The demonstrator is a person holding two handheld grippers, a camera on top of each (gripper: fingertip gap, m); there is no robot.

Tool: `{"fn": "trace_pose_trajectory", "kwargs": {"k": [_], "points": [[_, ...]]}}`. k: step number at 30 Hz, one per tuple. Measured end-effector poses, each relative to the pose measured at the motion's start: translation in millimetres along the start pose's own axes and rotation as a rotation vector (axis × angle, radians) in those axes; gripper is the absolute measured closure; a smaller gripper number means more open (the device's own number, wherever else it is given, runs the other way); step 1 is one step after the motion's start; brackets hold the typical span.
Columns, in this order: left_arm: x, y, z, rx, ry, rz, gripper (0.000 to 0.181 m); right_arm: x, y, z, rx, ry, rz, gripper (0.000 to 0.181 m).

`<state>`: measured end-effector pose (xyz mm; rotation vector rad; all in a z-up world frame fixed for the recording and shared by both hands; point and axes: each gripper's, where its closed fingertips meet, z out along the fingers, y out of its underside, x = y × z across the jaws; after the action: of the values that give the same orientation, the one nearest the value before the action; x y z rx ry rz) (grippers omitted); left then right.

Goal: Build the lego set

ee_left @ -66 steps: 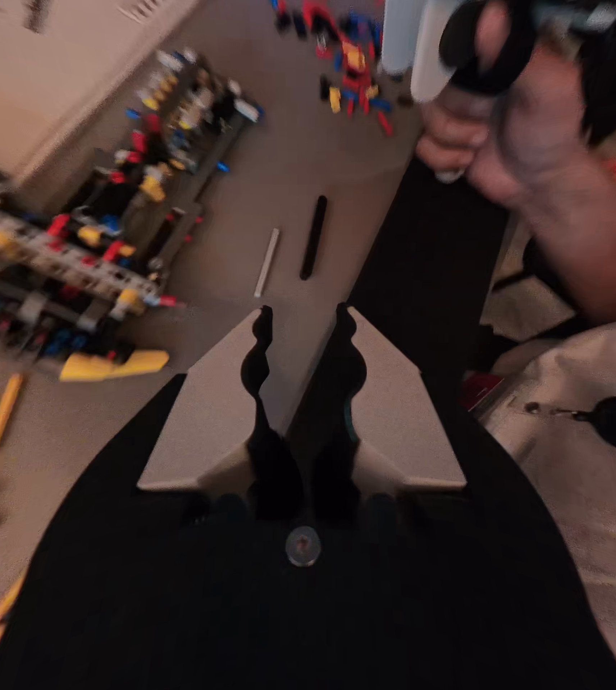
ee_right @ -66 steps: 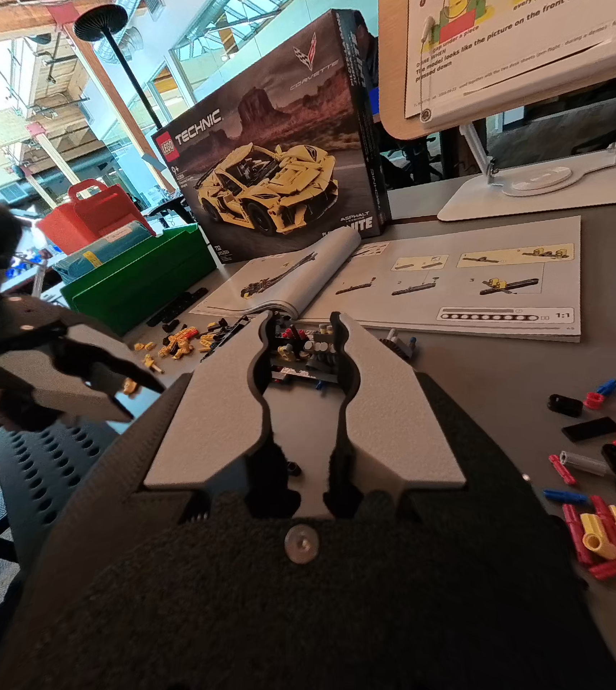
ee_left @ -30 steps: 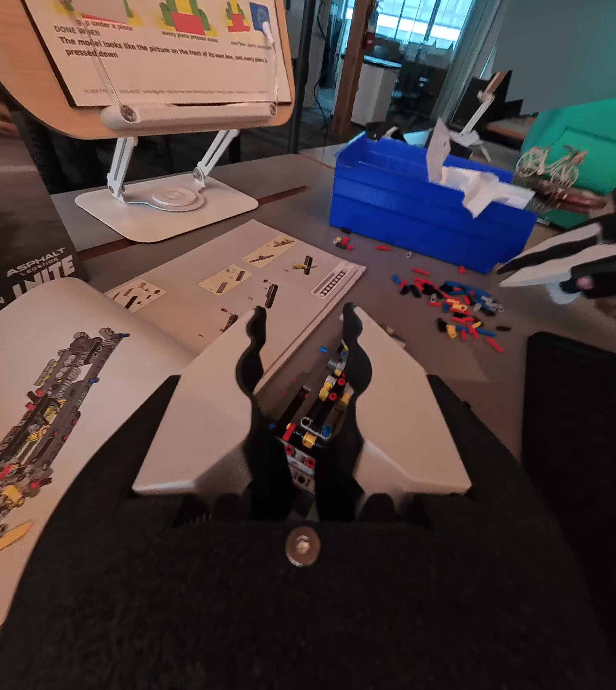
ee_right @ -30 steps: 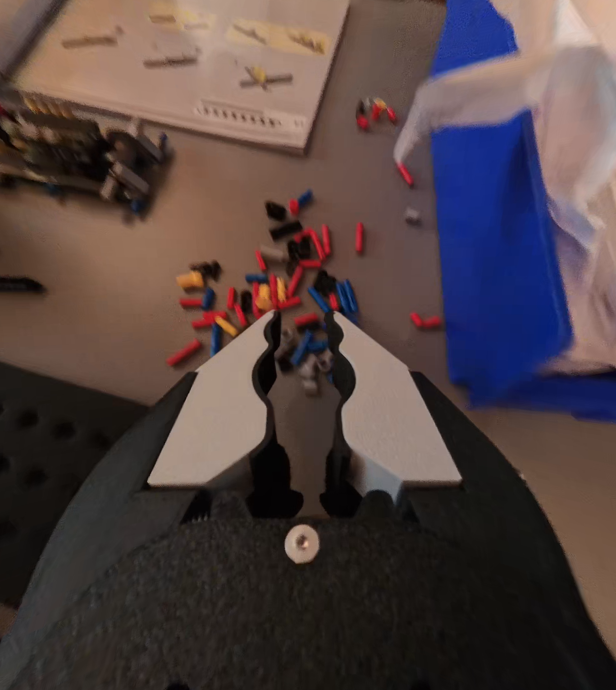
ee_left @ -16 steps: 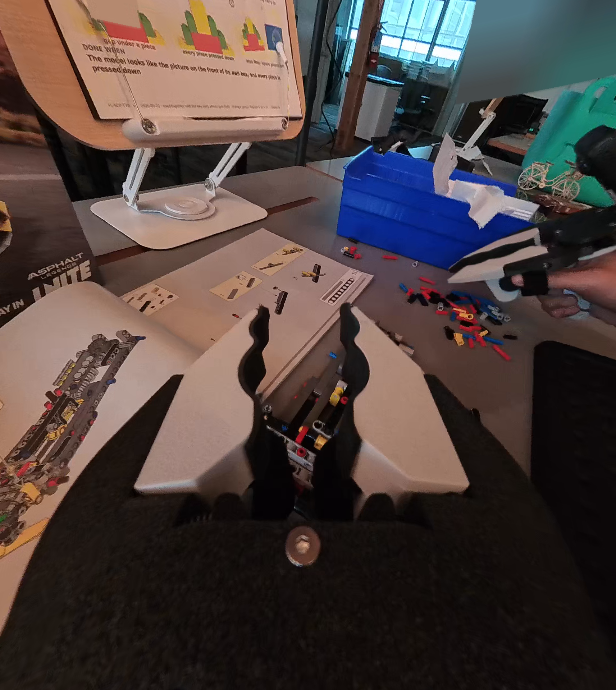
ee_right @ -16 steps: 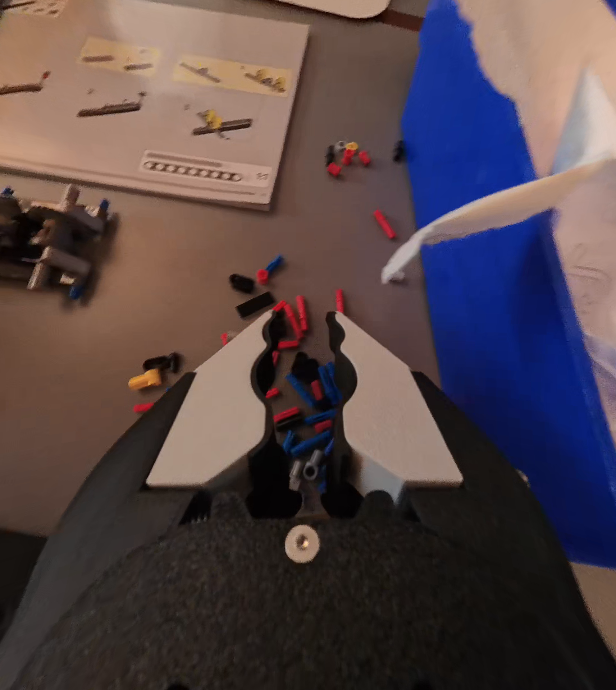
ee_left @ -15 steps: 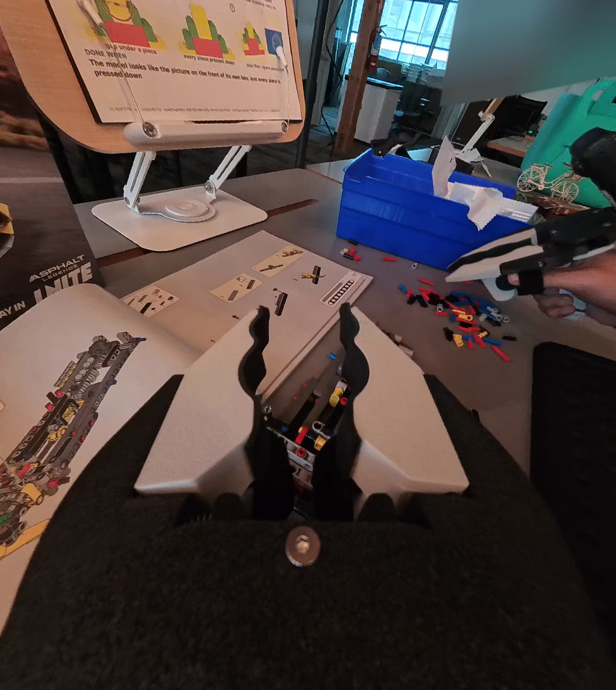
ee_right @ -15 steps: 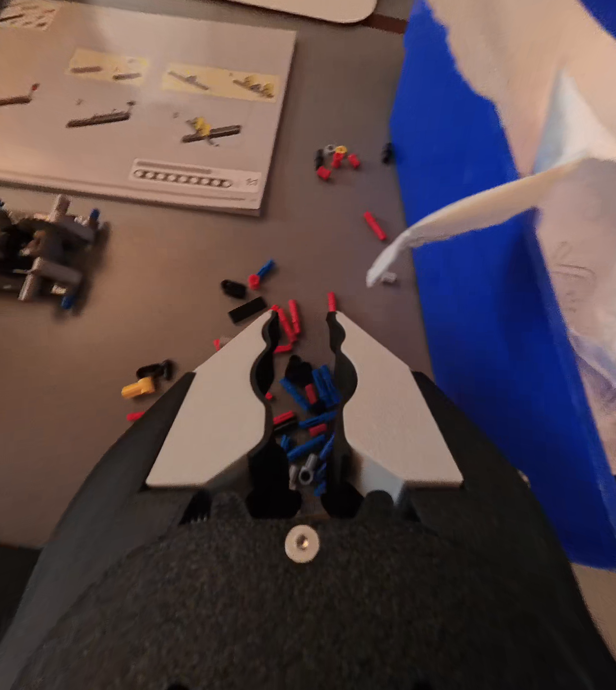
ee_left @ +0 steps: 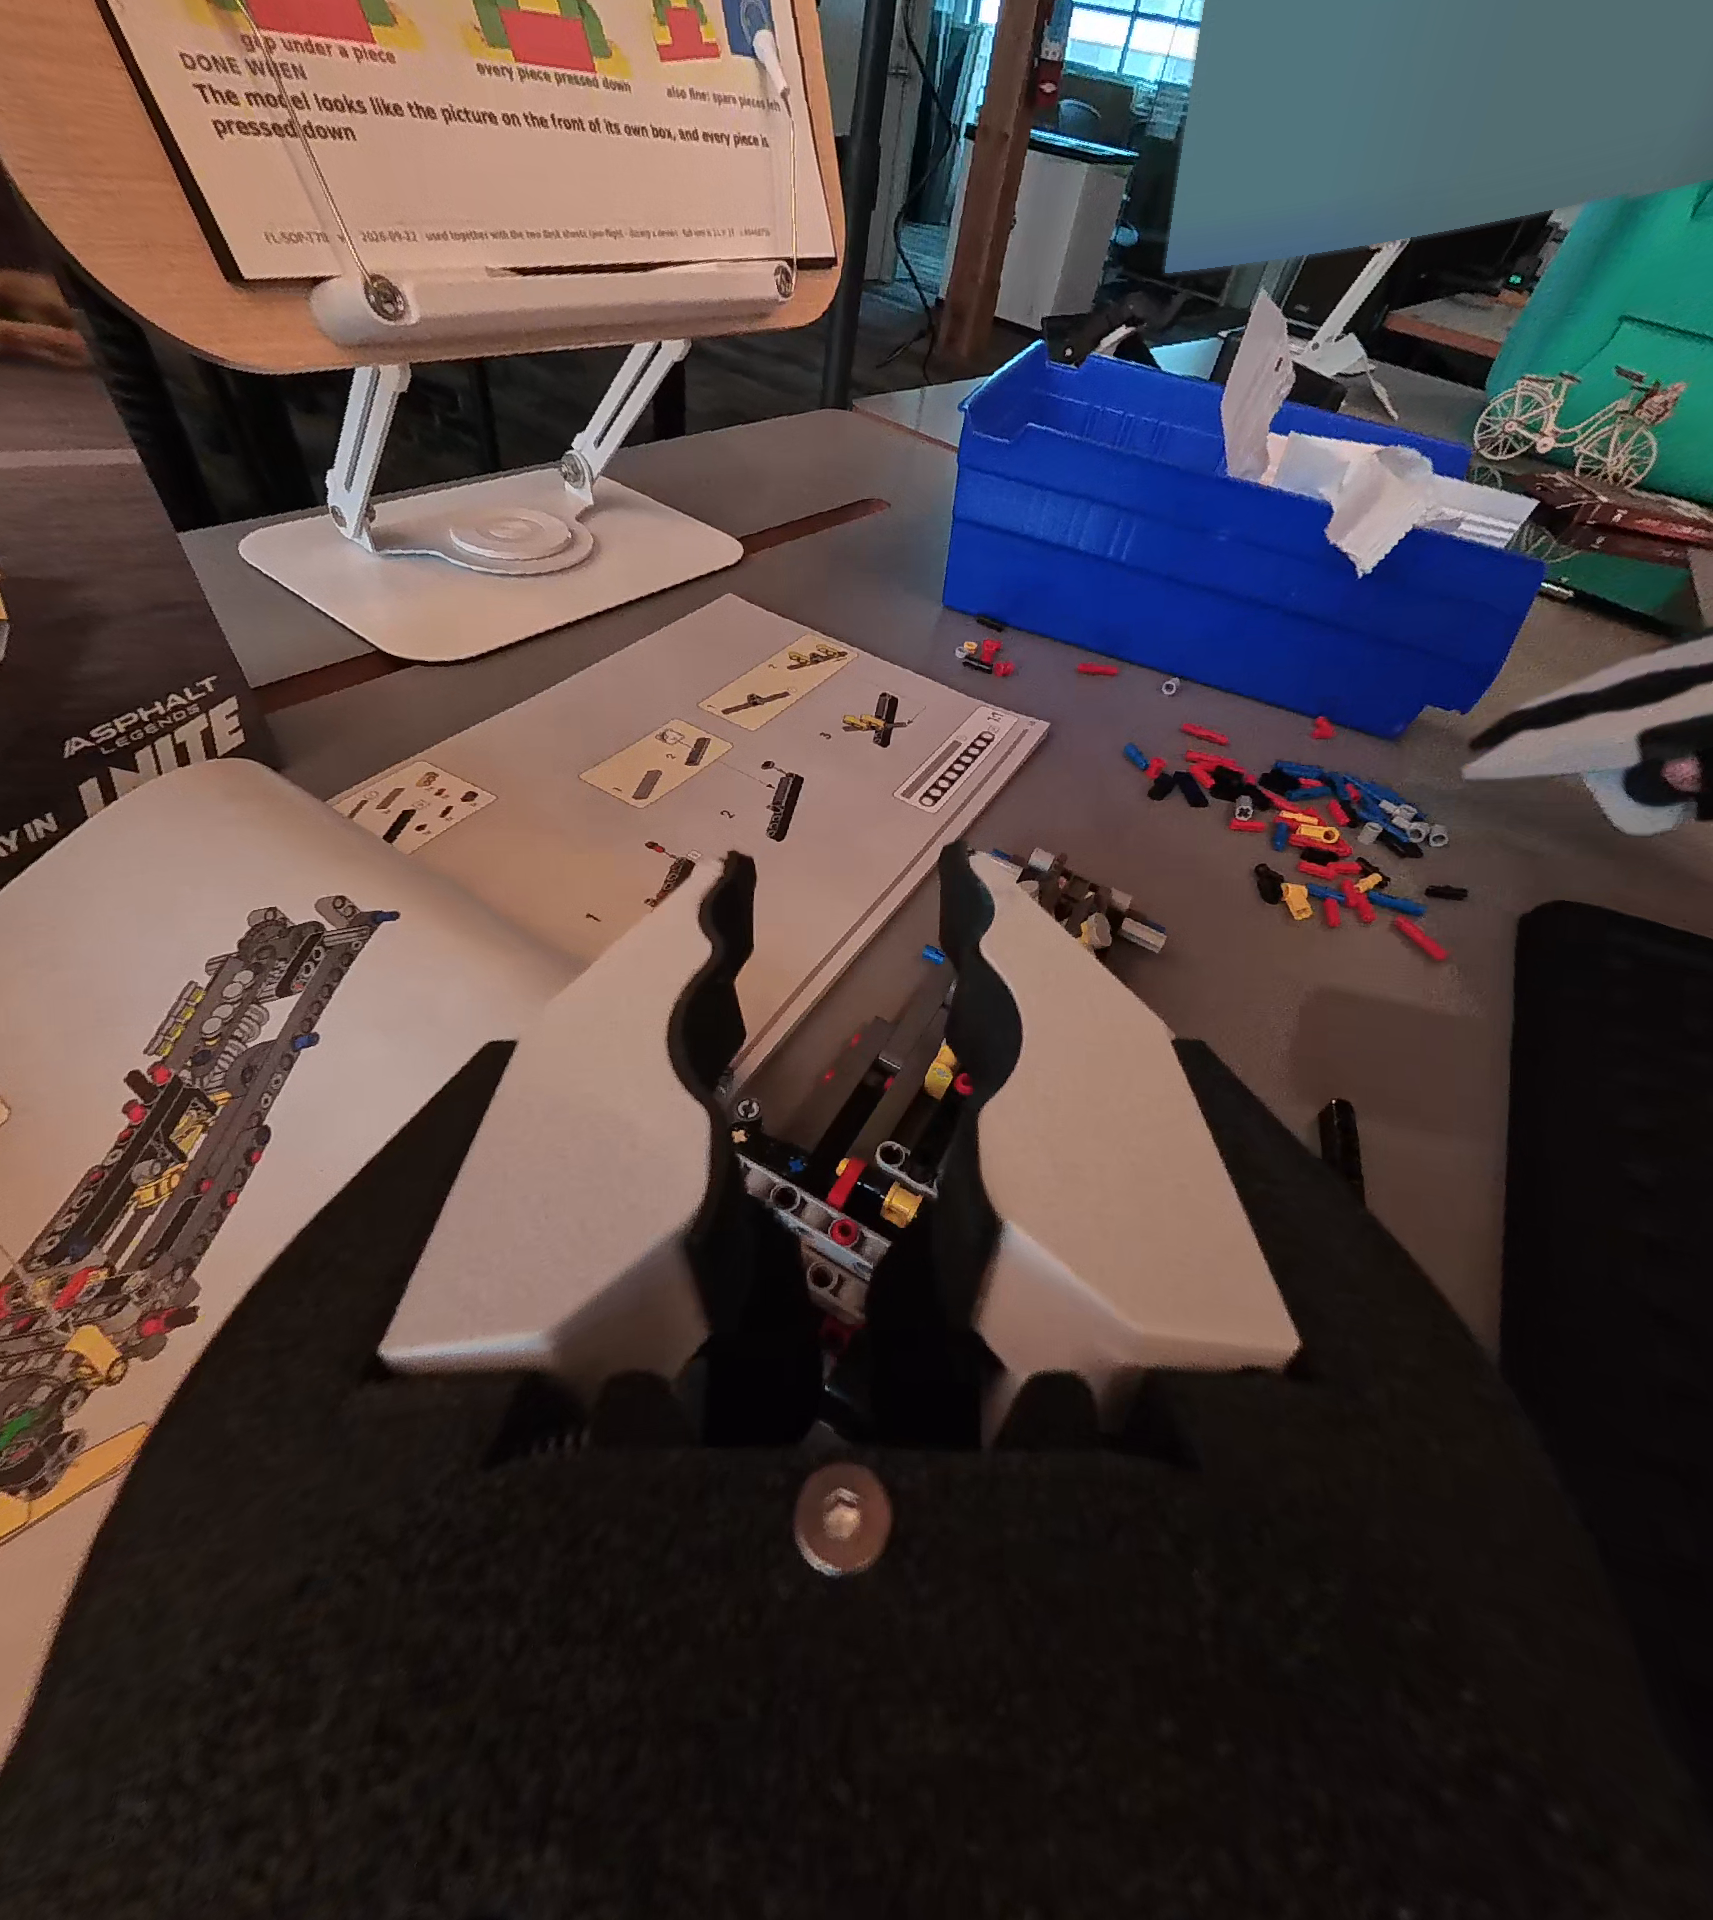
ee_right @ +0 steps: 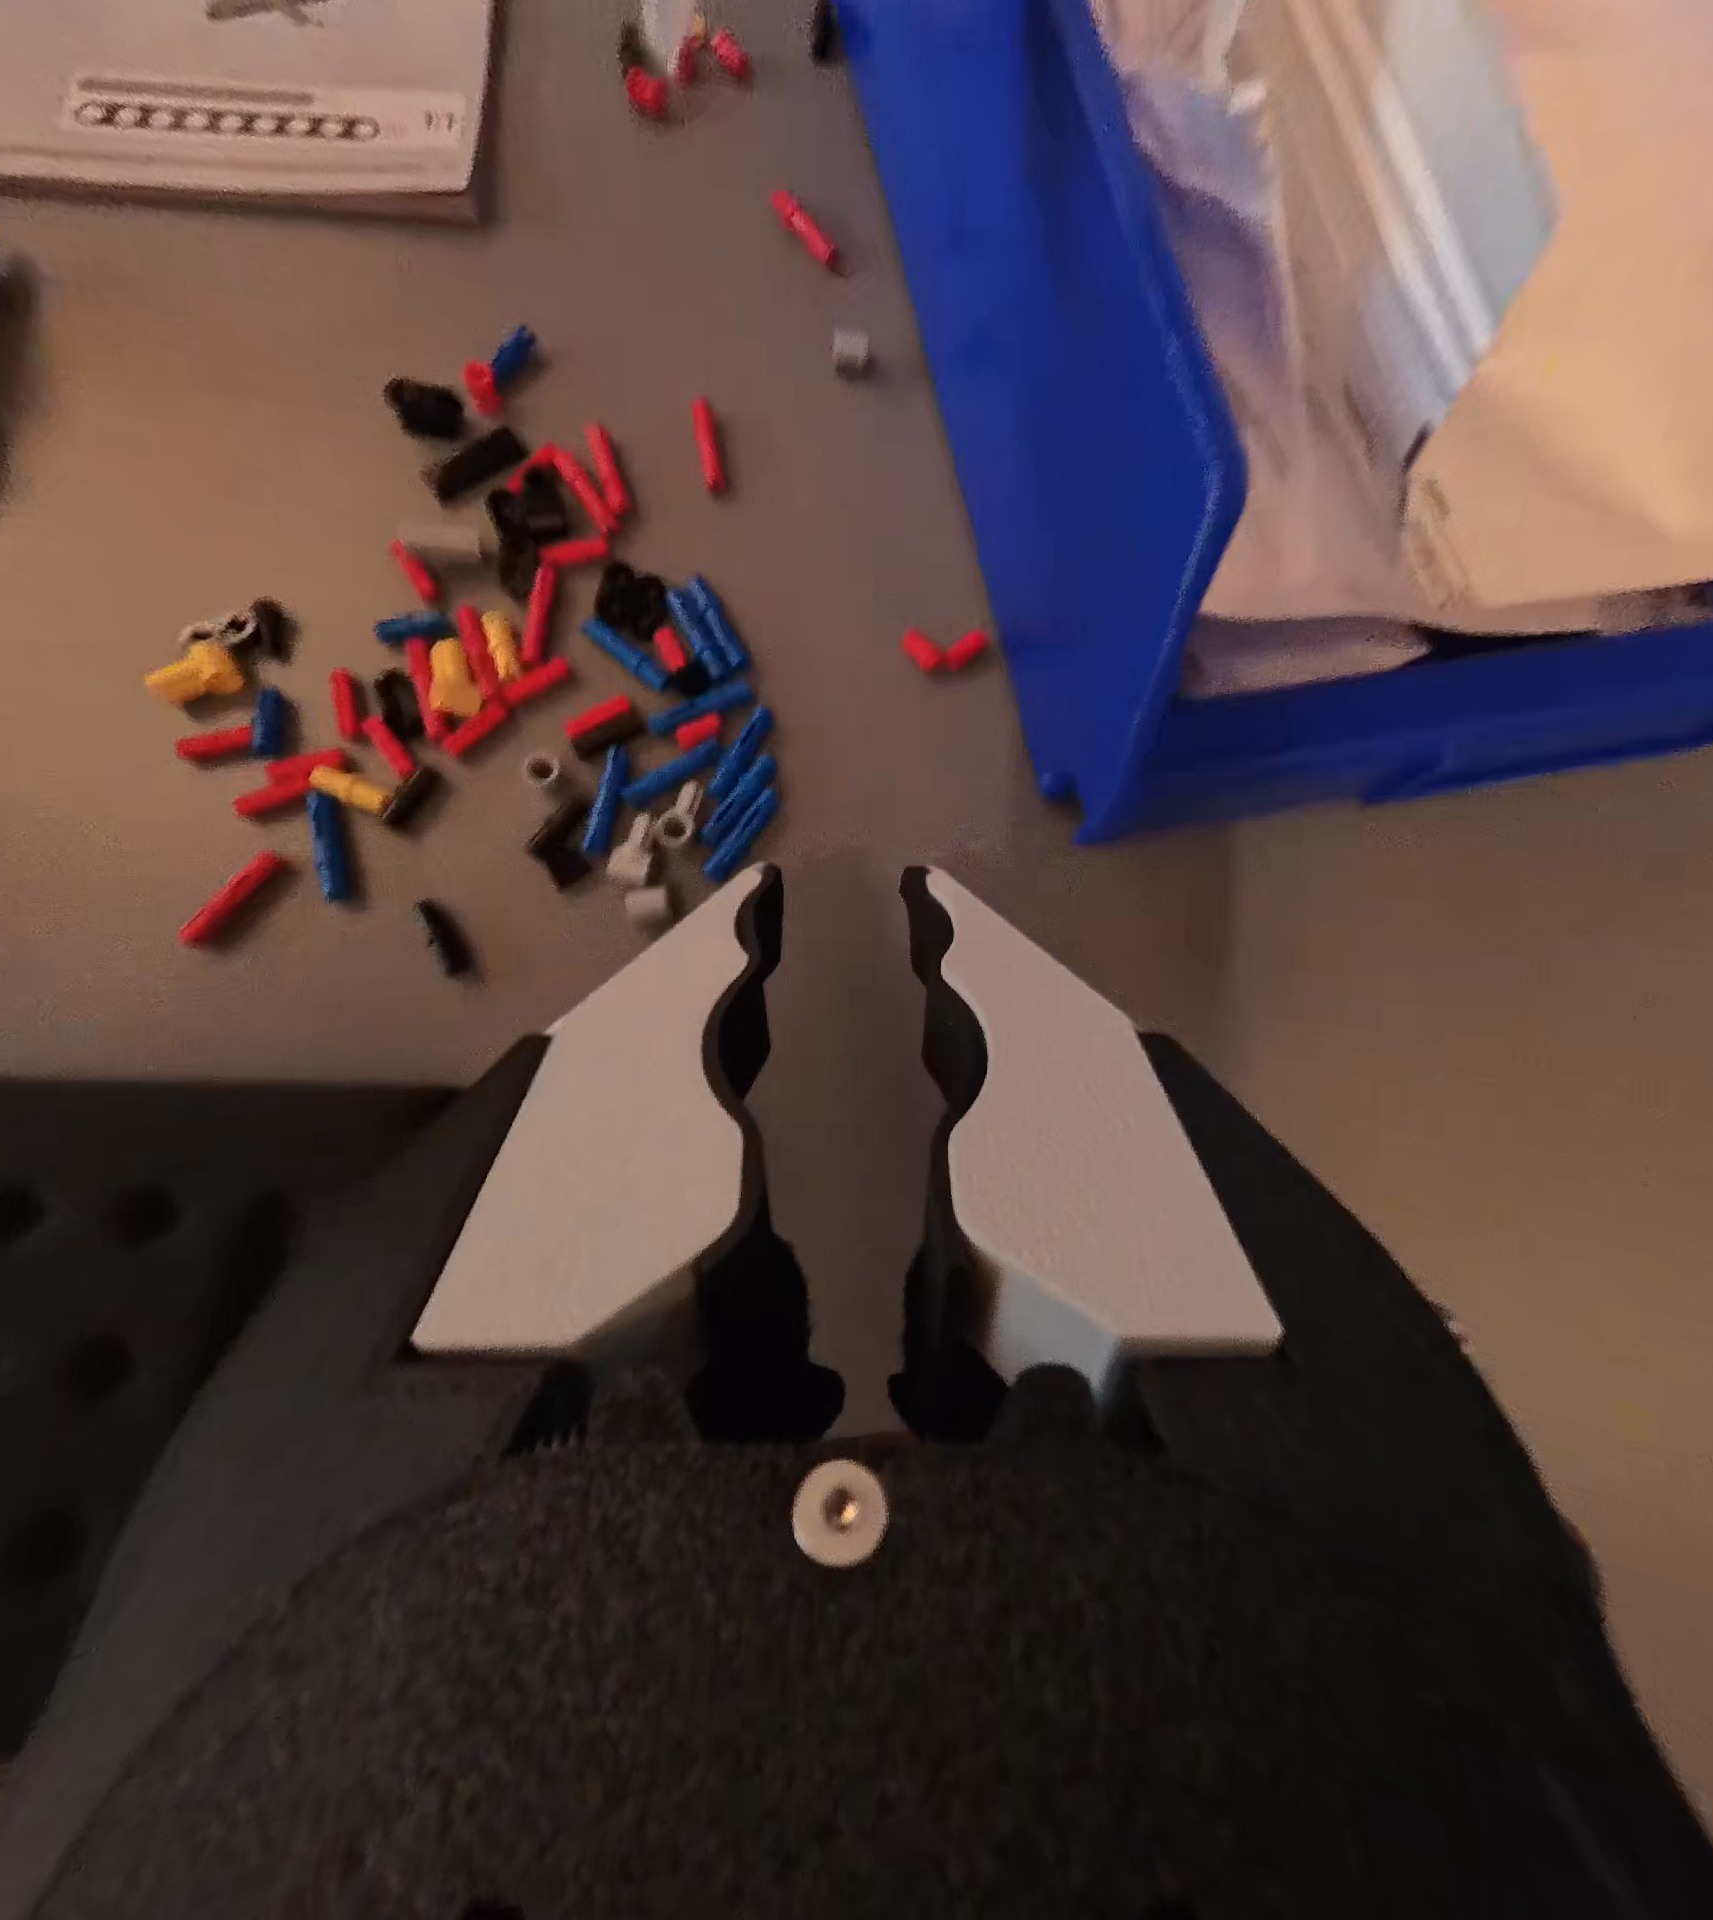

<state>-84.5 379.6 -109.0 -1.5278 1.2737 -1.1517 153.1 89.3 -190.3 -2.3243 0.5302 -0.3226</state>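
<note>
We see two grippers, one partly built lego model, one open instruction booklet, one blue bin and one loose heap of small pieces.

The left gripper [ee_left: 836, 868] hangs over the lego model [ee_left: 867, 1127], its jaws spread with the model's dark frame lying between and below them; we cannot tell whether they touch it. The instruction booklet [ee_left: 540, 831] lies open to the left of and beyond these jaws, and a set box [ee_left: 21, 582] stands farther left. Beyond the booklet one stand [ee_left: 488, 540] holds a printed sheet.

The right gripper [ee_right: 839, 883] hovers with jaws parted and nothing between them. The loose pieces [ee_right: 540, 665] (red, blue, black, yellow and grey pins, too many and too blurred to count) lie scattered just ahead and to the left of its jaws. The blue bin [ee_right: 1060, 416], holding white paper, sits ahead to the right.

Everything rests on one grey table [ee_right: 104, 987]. Beyond it the room shows a wooden post, windows and a green bag.
</note>
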Motion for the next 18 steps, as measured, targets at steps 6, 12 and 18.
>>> {"fn": "trace_pose_trajectory", "kwargs": {"k": [6,12,18], "points": [[1,0,2,0.0,-0.006,0.015,0.149,-44,11,-2,0.0,-0.149,-0.037,0.158],[1,1,2,-0.01,-0.019,0.037,0.149,-60,5,-2,0.024,-0.182,-0.055,0.158],[1,2,2,-0.015,-0.02,0.039,0.149,-62,7,-2,0.023,-0.182,-0.063,0.159]]}}
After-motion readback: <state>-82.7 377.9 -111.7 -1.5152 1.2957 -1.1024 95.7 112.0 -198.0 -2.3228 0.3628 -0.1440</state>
